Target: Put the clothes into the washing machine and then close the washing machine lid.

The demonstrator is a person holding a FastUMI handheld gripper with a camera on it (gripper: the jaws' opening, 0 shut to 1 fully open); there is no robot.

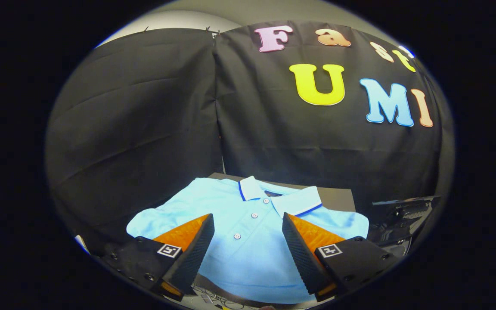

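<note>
Black cloth wall behind, dark table (338, 199) below: pre-grasp on the polo shirt (248, 241).
Gripper (248, 221) jaws wide apart, hovering over the shirt's button placket, touching nothing. Shirt lies flat, spread. Risk: pinching one layer only, so fabric trails and snags going into the washer.

This looks like a recording booth in a lab and not a home, since a black cloth wall (144, 107) hangs close behind a small dark table (336, 199), with what may be a pale room wall (179, 19) above it.
</note>
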